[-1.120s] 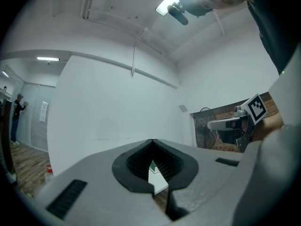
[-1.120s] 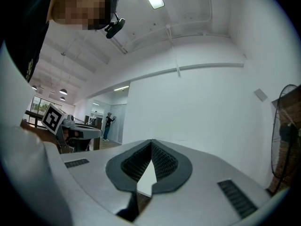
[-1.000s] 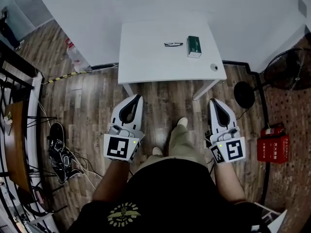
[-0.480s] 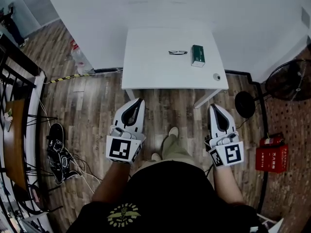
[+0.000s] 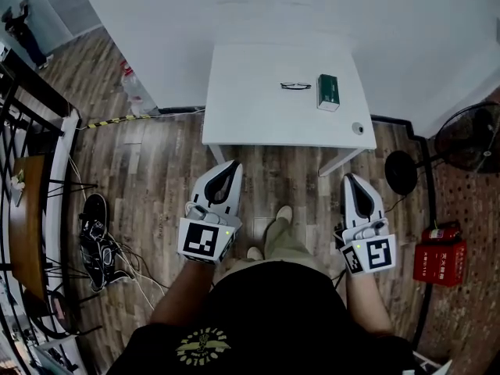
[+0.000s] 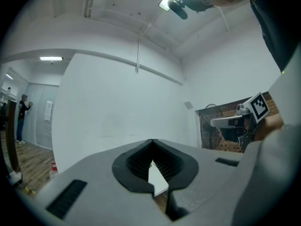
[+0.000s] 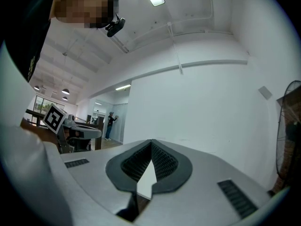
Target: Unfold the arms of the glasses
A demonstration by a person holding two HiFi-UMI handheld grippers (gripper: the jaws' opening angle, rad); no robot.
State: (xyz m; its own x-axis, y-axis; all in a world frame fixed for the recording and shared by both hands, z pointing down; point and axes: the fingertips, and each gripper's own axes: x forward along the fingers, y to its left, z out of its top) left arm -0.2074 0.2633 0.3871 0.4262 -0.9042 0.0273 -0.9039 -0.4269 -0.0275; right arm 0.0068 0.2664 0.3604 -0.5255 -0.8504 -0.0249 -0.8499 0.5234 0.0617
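Note:
Thin dark-framed glasses [image 5: 295, 87] lie on the white table [image 5: 250, 112], right of its middle; how their arms sit is too small to tell. Both grippers hang low over the wooden floor, well short of the table. My left gripper [image 5: 233, 167] is shut with nothing in it, its jaw tips meeting in the left gripper view [image 6: 150, 141]. My right gripper [image 5: 351, 179] is also shut and empty, its tips together in the right gripper view [image 7: 151, 141]. Neither gripper view shows the glasses.
A green box [image 5: 328, 92] lies just right of the glasses, and a small round object [image 5: 358, 128] sits near the table's front right corner. A floor fan [image 5: 469, 139] and a red case [image 5: 441, 255] stand at right. Shoes [image 5: 94, 221] and cables lie at left.
The head view has shifted, so the table and glasses sit further right and lower in frame. Both grippers stay shut in front of the body.

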